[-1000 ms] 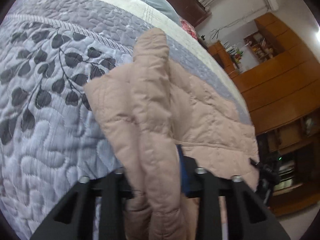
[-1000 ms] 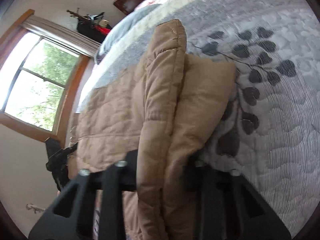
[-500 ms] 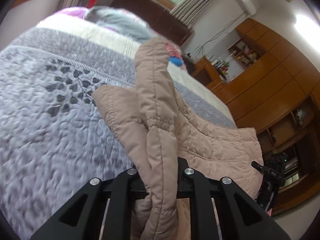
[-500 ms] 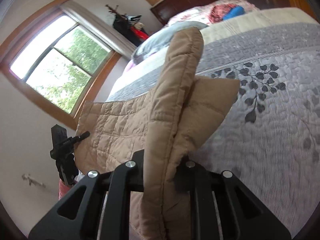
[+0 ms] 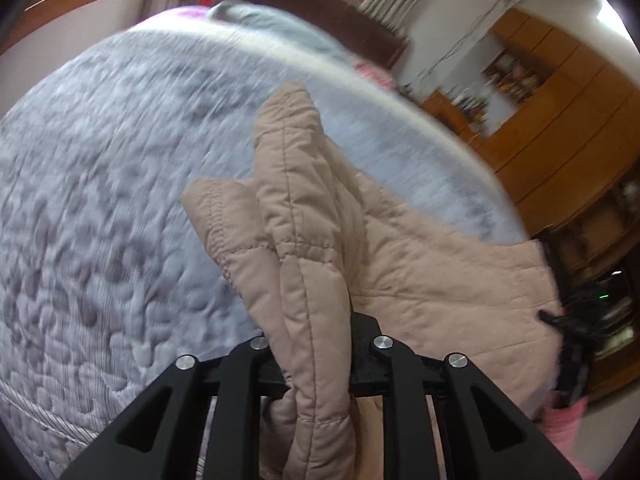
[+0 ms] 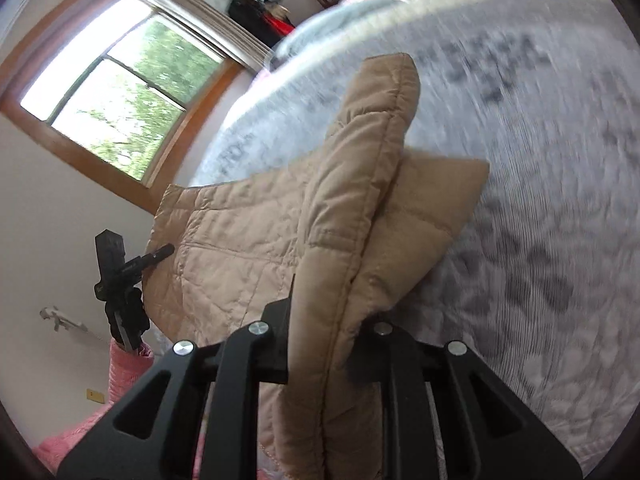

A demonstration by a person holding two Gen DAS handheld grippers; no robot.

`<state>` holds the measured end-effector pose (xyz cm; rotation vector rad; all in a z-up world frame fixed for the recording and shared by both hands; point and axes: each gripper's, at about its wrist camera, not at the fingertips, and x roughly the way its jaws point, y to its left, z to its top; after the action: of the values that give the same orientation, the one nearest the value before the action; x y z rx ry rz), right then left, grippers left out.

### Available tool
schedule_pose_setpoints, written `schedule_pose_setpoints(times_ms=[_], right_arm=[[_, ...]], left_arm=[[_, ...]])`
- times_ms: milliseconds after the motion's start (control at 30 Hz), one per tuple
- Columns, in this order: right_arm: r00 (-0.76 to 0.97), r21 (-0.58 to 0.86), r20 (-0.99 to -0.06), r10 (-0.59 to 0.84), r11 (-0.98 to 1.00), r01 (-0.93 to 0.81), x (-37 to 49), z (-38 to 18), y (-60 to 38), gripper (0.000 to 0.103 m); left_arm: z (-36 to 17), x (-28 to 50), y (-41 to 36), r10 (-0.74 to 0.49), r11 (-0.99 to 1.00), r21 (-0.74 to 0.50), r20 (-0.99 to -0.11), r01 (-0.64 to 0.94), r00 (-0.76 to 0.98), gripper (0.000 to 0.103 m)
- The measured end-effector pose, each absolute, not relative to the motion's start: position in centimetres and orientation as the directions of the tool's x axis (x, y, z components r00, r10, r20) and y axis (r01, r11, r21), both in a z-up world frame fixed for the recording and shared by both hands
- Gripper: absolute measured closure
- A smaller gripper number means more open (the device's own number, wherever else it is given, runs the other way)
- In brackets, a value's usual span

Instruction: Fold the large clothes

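Observation:
A beige quilted padded jacket (image 5: 432,264) hangs stretched between my two grippers above the bed. My left gripper (image 5: 316,344) is shut on one bunched corner of it, the fabric standing up between the jaws. My right gripper (image 6: 328,320) is shut on the other bunched corner of the jacket (image 6: 236,240). Each view shows the other gripper at the jacket's far edge: the right one (image 5: 568,320) in the left wrist view, the left one (image 6: 120,272) in the right wrist view. The jacket's lower part is hidden below the jaws.
A grey quilted bedspread with dark leaf print (image 5: 100,200) covers the bed (image 6: 560,200) under the jacket. Pillows lie at the headboard (image 5: 280,28). Wooden cabinets (image 5: 560,100) stand to the right, a window (image 6: 116,92) to the left. A pink-sleeved arm (image 6: 124,372) holds the left gripper.
Both grippers have lifted and swung, with the jacket still clamped; the views now tilt back down toward the bed, and the bedspread is motion-blurred.

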<state>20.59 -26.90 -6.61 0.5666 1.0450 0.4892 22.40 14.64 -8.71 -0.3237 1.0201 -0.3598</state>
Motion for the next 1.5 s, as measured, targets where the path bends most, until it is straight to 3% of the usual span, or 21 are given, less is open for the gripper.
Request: schedule_pose_setpoints(times_ms=[100,300,467,600,733,867,1000,1200,1500], right_arm=[[0.396,0.670,-0.670,0.628,0.741,-0.042,20.8,-10.0,-27.6,0.082],[0.396,0.724,-0.634,0.664,0.689,0.002,21.0,-13.2,-28.3,0.079],[0.406,0.646,-0.697,0.591,0.763,-0.003,19.8,-12.3,-27.6,0.062],[0.462,0.497,-0.761,0.456,0.867,-0.035,17.5,-9.0,-27.3,0.062],[0.532,0.365,-0.775,0.341,0.929,-0.064,15.0,-5.5,-26.5,0.062],[0.536,0.326,-0.769,0.350,0.935,-0.143,13.3,-3.9,-23.4,0.064],[0.500,0.294,-0.795,0.343,0.939,-0.176,13.9,-5.2,-20.9,0.065],[0.434,0.336,-0.829,0.353,0.934,-0.118,14.9,-9.1,-21.2,0.072],[0.436,0.362,-0.818,0.375,0.925,-0.115,14.6,-9.1,-21.4,0.069]], left_arm=[[-12.0,22.5,15.3,-0.429,0.896,-0.431,-0.771,0.111,0.470,0.067],[-13.1,22.0,15.4,-0.431,0.893,-0.437,-0.755,0.111,0.495,0.062],[-11.5,21.4,15.3,-0.355,0.924,-0.378,-0.789,0.058,0.501,0.048],[-8.2,19.0,15.9,-0.210,0.968,-0.250,-0.794,0.009,0.571,0.048],[-4.4,15.8,14.2,-0.073,0.996,-0.089,-0.742,0.011,0.666,0.049],[-3.0,14.4,11.0,-0.122,0.992,-0.079,-0.720,0.094,0.684,0.048],[-5.0,14.9,7.9,-0.168,0.983,-0.079,-0.747,0.166,0.643,0.048],[-9.9,16.1,7.1,-0.166,0.983,-0.087,-0.801,0.162,0.575,0.047],[-8.8,15.4,7.3,-0.164,0.985,-0.108,-0.805,0.131,0.569,0.047]])
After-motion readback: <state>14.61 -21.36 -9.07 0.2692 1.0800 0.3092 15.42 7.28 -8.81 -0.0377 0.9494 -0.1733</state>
